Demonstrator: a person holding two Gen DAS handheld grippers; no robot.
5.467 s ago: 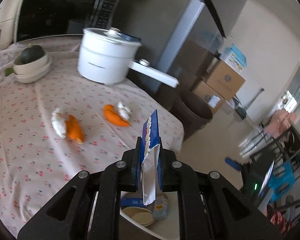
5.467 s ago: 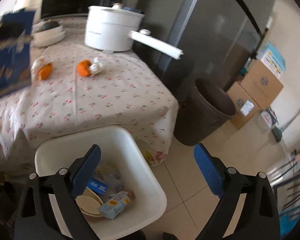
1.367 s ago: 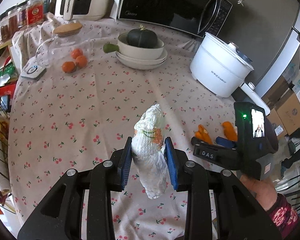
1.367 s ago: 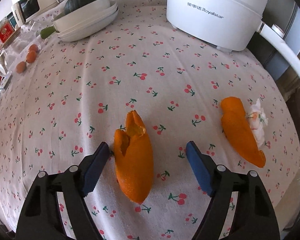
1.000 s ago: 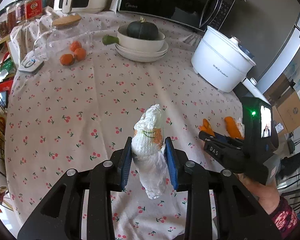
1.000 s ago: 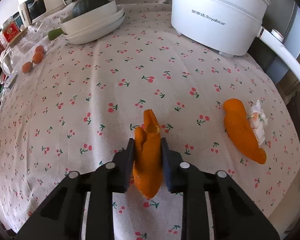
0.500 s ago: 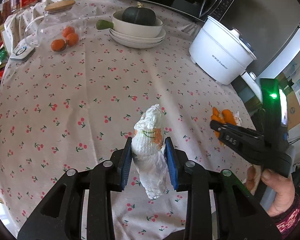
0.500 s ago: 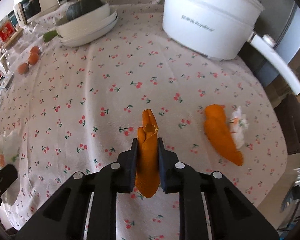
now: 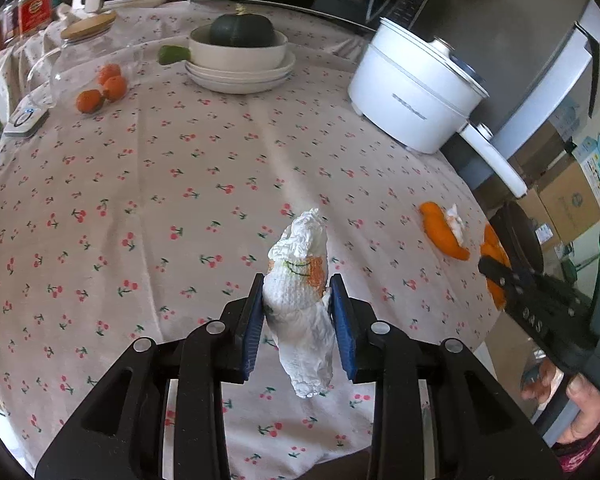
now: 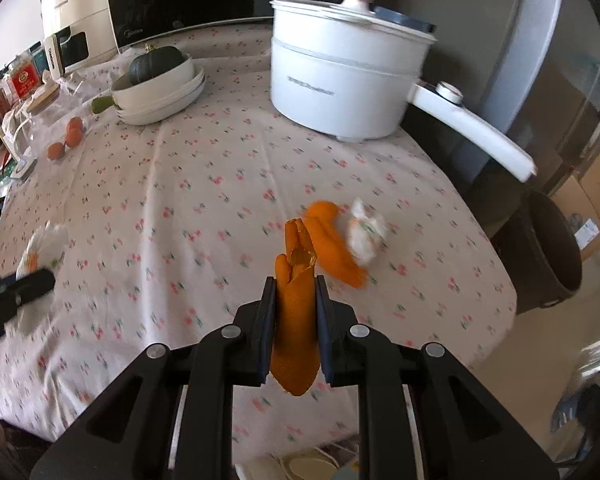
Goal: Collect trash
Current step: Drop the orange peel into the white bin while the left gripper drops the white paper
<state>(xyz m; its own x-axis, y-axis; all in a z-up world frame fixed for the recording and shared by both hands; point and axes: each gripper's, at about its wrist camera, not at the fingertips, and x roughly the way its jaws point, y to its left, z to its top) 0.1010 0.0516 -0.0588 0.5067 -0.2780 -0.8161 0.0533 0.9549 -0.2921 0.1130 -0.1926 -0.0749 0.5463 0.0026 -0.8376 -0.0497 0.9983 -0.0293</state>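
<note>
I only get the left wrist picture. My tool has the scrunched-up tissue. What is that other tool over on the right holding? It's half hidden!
Observer: The right tool is shut on a piece of orange peel, lifted clear of the tablecloth.
Operator: Is there a bin for it somewhere?
Observer: Yes, at the bottom edge of the right wrist view a white bin peeks out below the table edge, with what look like paper scraps in it.
Operator: Is more trash left on the table?
Observer: One more orange peel lies there, with a crumpled tissue touching its right side.
</note>
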